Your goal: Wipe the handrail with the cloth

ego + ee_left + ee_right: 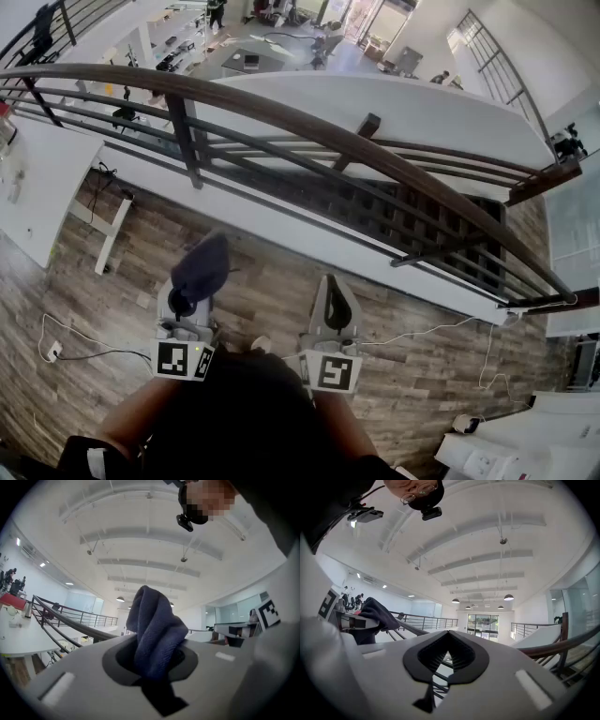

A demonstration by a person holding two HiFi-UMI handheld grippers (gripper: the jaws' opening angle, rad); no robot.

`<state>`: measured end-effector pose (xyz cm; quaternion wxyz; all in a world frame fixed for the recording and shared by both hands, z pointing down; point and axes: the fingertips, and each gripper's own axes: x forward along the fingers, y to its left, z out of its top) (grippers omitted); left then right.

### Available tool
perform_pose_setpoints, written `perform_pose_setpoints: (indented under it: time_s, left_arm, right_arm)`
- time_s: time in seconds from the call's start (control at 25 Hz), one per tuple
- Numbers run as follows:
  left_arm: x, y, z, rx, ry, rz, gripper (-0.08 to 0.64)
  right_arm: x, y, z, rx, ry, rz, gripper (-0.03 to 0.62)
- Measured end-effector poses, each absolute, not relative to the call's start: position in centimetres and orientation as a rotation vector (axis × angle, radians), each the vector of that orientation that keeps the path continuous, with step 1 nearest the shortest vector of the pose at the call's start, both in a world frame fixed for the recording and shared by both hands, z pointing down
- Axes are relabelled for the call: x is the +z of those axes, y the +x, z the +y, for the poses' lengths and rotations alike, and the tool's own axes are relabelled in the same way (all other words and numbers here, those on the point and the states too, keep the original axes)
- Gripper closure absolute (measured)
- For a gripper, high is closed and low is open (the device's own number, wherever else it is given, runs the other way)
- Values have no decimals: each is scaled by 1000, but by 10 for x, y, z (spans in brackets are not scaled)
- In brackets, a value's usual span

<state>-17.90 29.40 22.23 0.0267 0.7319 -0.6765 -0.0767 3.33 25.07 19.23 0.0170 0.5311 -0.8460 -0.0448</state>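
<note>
I see left tongs (190, 298) clamped on the dark blue cloth (202, 267); right tongs (334, 286) pressed together, empty. Handrail (187, 82) at 12 o'clock, well apart from both

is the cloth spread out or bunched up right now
Bunched up: the dark blue cloth is a crumpled wad clamped in the left tool, clear of the handrail.

An open-plan office or lab building, seen from an upper floor (272, 295). A railing (309, 127) overlooks desks (248, 62) on the level below, and pendant lamps (508, 597) hang from a high white ceiling (487, 536).
</note>
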Motion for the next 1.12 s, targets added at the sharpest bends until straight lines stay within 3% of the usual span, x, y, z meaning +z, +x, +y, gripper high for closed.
perform_pose_setpoints:
  time_s: [1.12]
  left_arm:
    - [234, -169, 293, -219, 2100, -2303, 488]
  right_arm:
    - [229, 96, 252, 1, 1597, -2702, 591]
